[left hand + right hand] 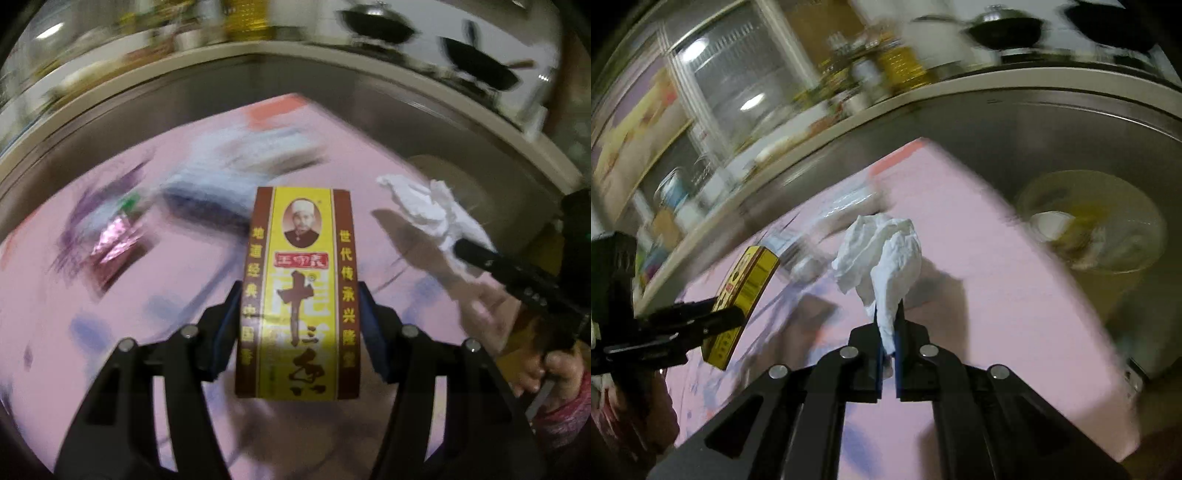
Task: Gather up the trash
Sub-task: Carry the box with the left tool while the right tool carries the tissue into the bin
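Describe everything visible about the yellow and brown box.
The yellow and brown box is a slim cardboard carton with a yellow front panel, brown side strips, an oval portrait, a red label and Chinese lettering. It looks intact and closed. The left gripper clamps its long sides between blue-padded fingers, holding it above the pink mat.

Pink printed mat [55, 295], shiny purple wrapper [114, 243] lying on it, other litter blurred

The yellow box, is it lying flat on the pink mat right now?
No, the yellow box is clamped between the left hand-held gripper's pads, lifted above the pink mat.
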Tool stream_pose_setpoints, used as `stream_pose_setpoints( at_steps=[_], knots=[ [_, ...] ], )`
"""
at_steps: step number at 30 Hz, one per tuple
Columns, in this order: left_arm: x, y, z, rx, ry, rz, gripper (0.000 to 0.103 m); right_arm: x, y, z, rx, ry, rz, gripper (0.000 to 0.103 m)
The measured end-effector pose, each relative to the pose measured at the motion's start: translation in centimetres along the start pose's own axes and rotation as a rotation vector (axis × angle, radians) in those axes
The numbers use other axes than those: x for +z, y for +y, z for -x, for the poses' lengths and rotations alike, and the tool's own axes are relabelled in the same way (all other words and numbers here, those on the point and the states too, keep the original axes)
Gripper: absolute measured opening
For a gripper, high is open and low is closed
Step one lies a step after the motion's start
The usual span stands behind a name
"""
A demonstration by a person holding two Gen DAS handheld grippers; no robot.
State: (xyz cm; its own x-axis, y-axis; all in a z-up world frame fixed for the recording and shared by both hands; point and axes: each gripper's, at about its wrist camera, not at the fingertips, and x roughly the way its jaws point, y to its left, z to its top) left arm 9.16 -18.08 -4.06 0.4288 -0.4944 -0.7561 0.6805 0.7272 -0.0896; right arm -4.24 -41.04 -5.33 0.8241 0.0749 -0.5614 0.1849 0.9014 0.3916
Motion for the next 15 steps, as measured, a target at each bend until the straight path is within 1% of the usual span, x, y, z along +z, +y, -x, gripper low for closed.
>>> stream_pose_setpoints(
  at_steps=[2, 4, 5, 8, 11, 13, 15],
  knots=[
    [3.3, -3.5, -2.2, -0.062, -0.004, -0.065, 0.057, 1.4, -3.9, 1.0, -0.039, -0.031, -0.086, 0.002],
    [6.7, -7.4, -4.7, -0.128, -0.006, -0.114, 0.057, 2.5, -6.9, 1.6, -0.084, -0.054, -0.139, 0.002],
    [7.9, -8.9, -5.7, -0.150, -0.005, -0.130, 0.057, 3.1, -8.8, 1.9, -0.122, -0.065, -0.166, 0.002],
    [11.9, -13.8, -9.5, -0.220, 0.011, -0.170, 0.057, 4.2, -12.5, 1.9, -0.165, -0.081, -0.228, 0.002],
    [14.5, -17.2, -12.9, -0.264, 0.037, -0.180, 0.058, 5.3, -15.8, 1.5, -0.198, -0.077, -0.264, 0.002],
    [15.9, -18.6, -15.5, -0.286, 0.072, -0.183, 0.058, 5.8, -16.7, 0.9, -0.205, -0.065, -0.271, 0.002],
    [16.6, -19.8, -17.4, -0.291, 0.098, -0.182, 0.058, 6.3, -17.3, 0.0, -0.198, -0.049, -0.276, 0.002]
  ],
)
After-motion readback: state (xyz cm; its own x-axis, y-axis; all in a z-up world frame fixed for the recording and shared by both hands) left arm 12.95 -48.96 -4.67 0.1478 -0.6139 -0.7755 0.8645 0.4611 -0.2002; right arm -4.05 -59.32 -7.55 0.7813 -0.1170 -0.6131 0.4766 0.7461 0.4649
